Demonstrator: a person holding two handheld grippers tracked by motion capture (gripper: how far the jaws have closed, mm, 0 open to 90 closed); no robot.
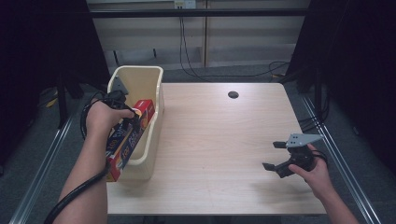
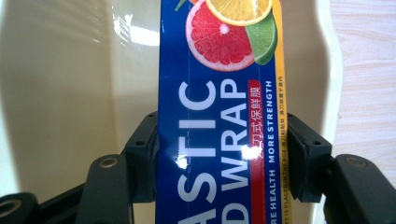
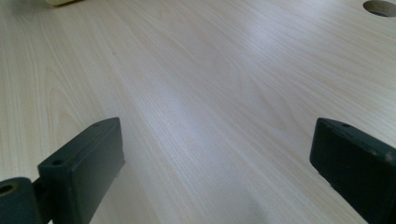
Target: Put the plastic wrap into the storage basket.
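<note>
Cream plastic framed the action at the left of the high view, where the bin (image 1: 150, 122) stood at the table's left edge; the left gripper (image 1: 133, 117) hung over its open top, clenched on the plastic wrap box (image 1: 128, 142); in the left gripper view the black jaws pressed flat on the two long sides of the box (image 2: 219, 116), blue print and citrus picture facing the camera, the bin's pale inner wall (image 2: 70, 93) behind it. The box lay slanted across the bin, red end up towards the centre of the frame, lower end jutting over the bin's near rim towards the bottom left; a grip across the narrow width, near mid-length, probably kept so long a carton balanced while it was tipped into the bin; whether any part touched the bin floor, I couldn't tell. Over at the lower right the right gripper (image 1: 278, 156) waited well apart from the bin, jaws spread wide with nothing between them; the right gripper view looked along them at bare wooden table (image 3: 201, 93); it seemed parked out of the way, leaving the bin clear for the other hand.
</note>
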